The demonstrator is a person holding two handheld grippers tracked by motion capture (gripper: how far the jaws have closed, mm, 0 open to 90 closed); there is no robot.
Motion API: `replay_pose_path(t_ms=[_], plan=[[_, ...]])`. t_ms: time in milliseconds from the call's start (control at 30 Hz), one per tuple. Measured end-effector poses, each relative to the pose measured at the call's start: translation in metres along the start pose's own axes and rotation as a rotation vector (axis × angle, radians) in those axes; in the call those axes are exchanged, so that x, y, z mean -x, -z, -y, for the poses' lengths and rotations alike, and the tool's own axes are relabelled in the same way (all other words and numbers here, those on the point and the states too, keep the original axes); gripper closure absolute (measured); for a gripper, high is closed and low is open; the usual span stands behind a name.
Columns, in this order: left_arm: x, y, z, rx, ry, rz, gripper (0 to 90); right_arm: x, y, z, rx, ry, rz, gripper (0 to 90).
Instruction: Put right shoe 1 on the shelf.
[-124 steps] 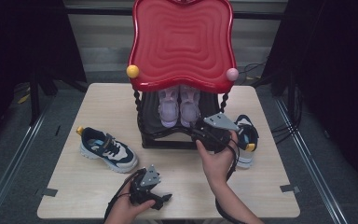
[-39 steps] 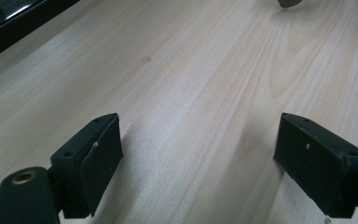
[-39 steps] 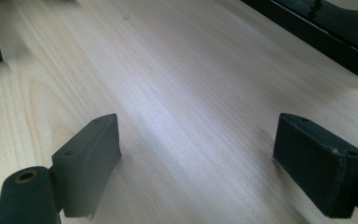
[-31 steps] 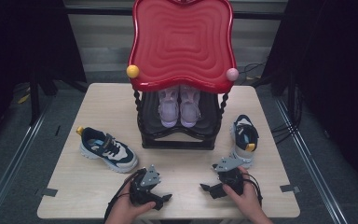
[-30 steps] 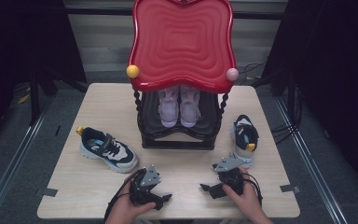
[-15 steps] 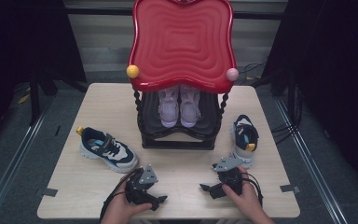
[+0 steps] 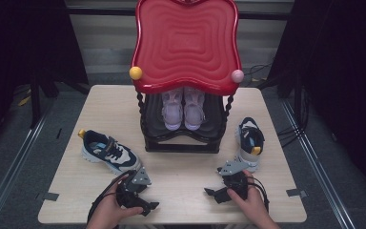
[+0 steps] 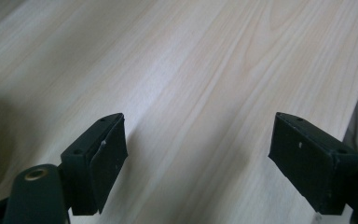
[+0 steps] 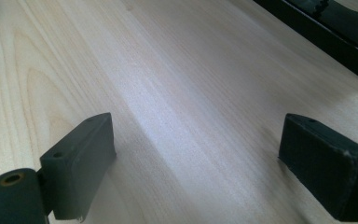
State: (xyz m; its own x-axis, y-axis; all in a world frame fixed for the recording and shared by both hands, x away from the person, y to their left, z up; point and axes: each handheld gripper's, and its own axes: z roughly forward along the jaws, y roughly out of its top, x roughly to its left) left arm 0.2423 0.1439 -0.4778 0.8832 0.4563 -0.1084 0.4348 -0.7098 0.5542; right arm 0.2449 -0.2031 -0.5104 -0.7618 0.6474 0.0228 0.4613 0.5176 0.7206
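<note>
Two claws rest released and empty on the surface (image 7: 181, 183): left claw (image 7: 145, 206), right claw (image 7: 214, 194). One sneaker (image 7: 108, 151) lies just beyond the left claw, another sneaker (image 7: 249, 141) beside the right. Likely light, soft uppers over stiff soles; the heel collar looks the best place to grip. Pink shoes (image 7: 183, 107) sit half hidden under the rack's (image 7: 181, 138) red top (image 7: 186, 43).
</note>
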Motion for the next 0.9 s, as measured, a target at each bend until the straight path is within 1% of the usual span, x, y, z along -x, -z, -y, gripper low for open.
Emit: replay_pose_path(t_ms=[33, 100, 133, 200, 233, 300, 433, 500, 533, 567, 667, 700, 767, 833, 867, 900], plan=[[-0.002, 0.003, 0.001, -0.019, -0.015, -0.007, 18.4, 0.000, 0.000, 0.000, 0.000, -0.001, 0.000, 9.9], [-0.005, 0.006, 0.003, -0.025, -0.007, -0.009, 18.7, 0.000, 0.000, 0.000, 0.000, 0.000, 0.000, 9.9], [-0.005, 0.007, 0.004, -0.016, 0.006, -0.008, 18.8, 0.000, 0.000, 0.000, 0.000, -0.001, 0.000, 9.9], [-0.007, 0.009, 0.005, -0.033, -0.006, -0.006, 19.0, 0.000, 0.000, 0.000, 0.000, -0.001, 0.000, 9.9], [-0.007, 0.009, 0.006, -0.027, 0.001, -0.005, 19.2, 0.000, 0.000, 0.000, 0.000, -0.001, 0.000, 9.9], [-0.008, 0.010, 0.006, -0.040, -0.010, 0.002, 19.6, 0.000, 0.000, 0.000, 0.000, 0.000, 0.000, 9.9], [-0.011, 0.012, 0.007, -0.060, -0.013, 0.002, 19.8, 0.000, 0.000, 0.000, 0.000, -0.001, 0.000, 9.9], [-0.013, 0.013, 0.009, -0.080, -0.005, 0.002, 20.0, 0.000, 0.000, 0.000, 0.000, 0.000, 0.000, 9.9], [-0.014, 0.013, 0.010, -0.076, 0.005, 0.004, 20.2, 0.000, 0.000, 0.000, 0.000, -0.001, 0.000, 9.9], [-0.015, 0.013, 0.010, -0.079, 0.006, -0.001, 20.4, 0.000, 0.000, 0.000, 0.000, -0.001, 0.000, 9.9], [-0.019, 0.012, 0.011, -0.109, -0.010, 0.000, 21.6, 0.000, 0.000, 0.000, 0.000, -0.001, 0.000, 9.9], [-0.020, 0.012, 0.011, -0.111, -0.002, -0.008, 22.0, 0.000, 0.000, 0.000, 0.000, -0.001, 0.000, 9.9], [-0.024, 0.012, 0.011, -0.127, -0.006, -0.023, 22.6, 0.000, 0.000, 0.000, 0.000, -0.001, 0.000, 9.9], [-0.028, 0.011, 0.011, -0.109, 0.020, -0.036, 23.2, 0.000, 0.000, 0.000, 0.000, 0.000, 0.000, 9.9], [-0.031, 0.012, 0.010, -0.119, 0.012, -0.044, 23.2, 0.000, 0.000, 0.000, 0.000, 0.000, 0.000, 9.9], [-0.032, 0.011, 0.009, -0.119, 0.016, -0.048, 23.2, 0.000, 0.000, 0.000, 0.000, -0.001, 0.000, 9.9]])
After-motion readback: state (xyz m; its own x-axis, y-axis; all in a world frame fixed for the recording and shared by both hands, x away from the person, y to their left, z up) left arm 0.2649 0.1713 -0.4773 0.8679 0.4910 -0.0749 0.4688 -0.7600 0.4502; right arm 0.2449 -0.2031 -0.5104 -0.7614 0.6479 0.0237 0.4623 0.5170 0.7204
